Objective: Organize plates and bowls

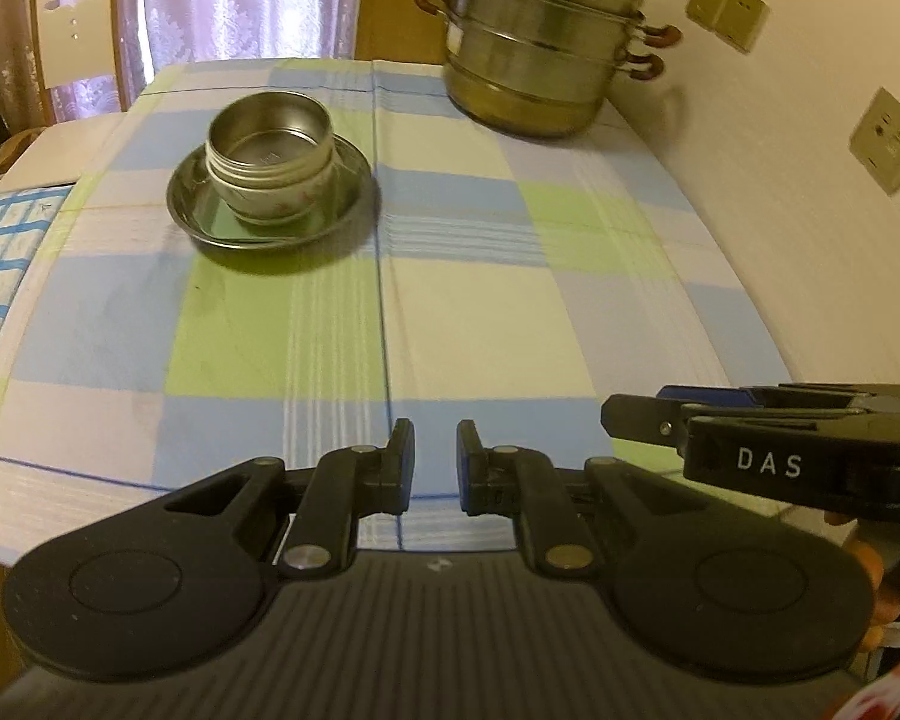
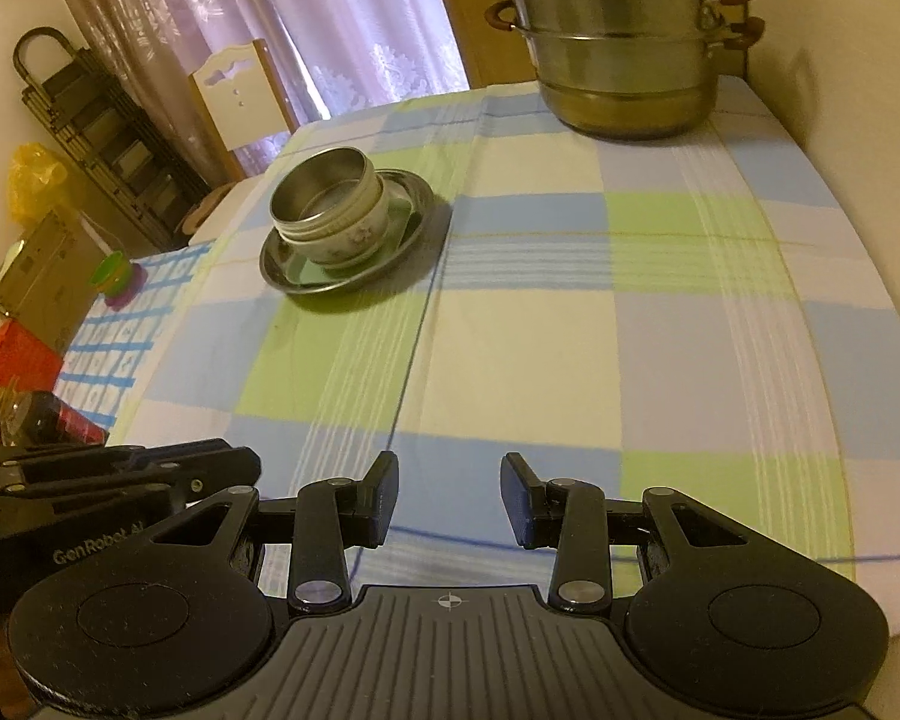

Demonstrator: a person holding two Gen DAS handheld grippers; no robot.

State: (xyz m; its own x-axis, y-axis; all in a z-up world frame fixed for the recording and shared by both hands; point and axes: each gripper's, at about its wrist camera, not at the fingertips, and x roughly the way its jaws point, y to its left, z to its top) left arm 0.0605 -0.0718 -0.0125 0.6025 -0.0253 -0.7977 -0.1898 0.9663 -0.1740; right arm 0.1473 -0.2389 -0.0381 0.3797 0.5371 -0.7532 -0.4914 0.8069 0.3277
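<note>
Bowls sit nested, a steel one inside a flowered ceramic one, on a steel plate at about ten o'clock on the table in the left wrist view. From the right wrist view the same stack lies at about eleven o'clock. A lidded steamer pot stands at one o'clock near the wall, well apart from the stack.

Both claws hang over the near edge of the table, side by side and well short of the dishes. The left claw has its jaws nearly together with only a narrow slot between them, and nothing in it. The right claw stands partly open and is also empty.

Judging from this, stacking looks done, or nearly so: no loose plate or bowl shows anywhere else on the cloth. If more is to be moved, the next move calls for a long reach toward ten o'clock, with jaws spread wider to take the plate's rim without tipping the bowls.
</note>
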